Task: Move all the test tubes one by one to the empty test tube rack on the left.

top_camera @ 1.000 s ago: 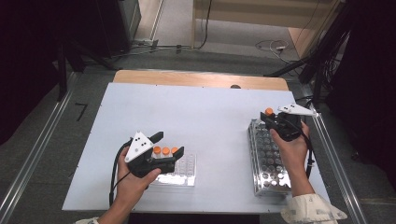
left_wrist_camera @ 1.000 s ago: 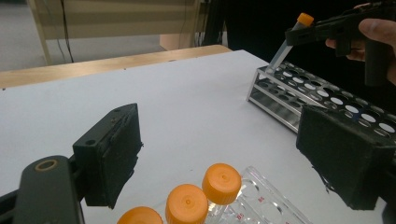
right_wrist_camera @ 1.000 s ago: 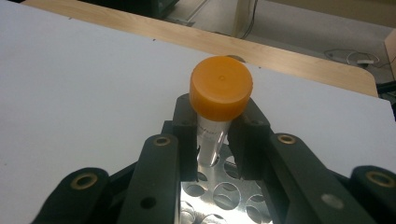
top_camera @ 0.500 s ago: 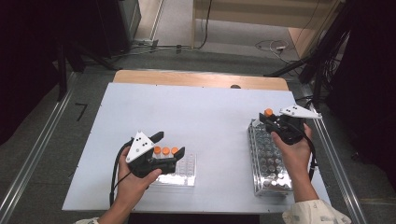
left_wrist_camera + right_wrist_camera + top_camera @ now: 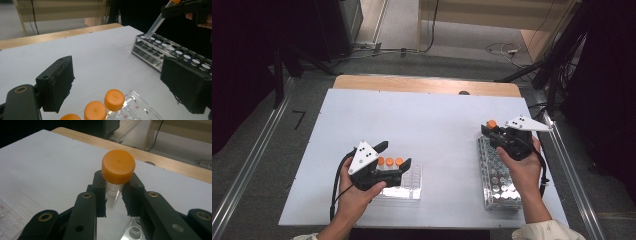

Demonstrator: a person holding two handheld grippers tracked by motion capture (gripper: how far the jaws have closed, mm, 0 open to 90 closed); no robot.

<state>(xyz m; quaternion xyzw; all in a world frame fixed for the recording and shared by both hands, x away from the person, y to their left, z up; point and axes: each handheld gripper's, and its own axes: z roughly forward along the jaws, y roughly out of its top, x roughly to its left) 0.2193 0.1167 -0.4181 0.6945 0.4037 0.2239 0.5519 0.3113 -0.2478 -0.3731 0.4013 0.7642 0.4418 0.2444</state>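
My right gripper is shut on a clear tube with an orange cap, held upright over the far left corner of the metal tube rack. In the left gripper view the tube's tip sits at a corner hole of that metal rack. My left gripper stands open around three orange-capped tubes that stand in a clear plastic rack. Its jaws are wide apart and touch nothing.
The white table top has bare room in the middle and at the back. A wooden strip runs along its far edge. The metal rack has several vacant holes. Cables lie on the floor beyond.
My right gripper has shifted a little to the left with the tube, toward the rack's far left corner. The left gripper has stayed in place.
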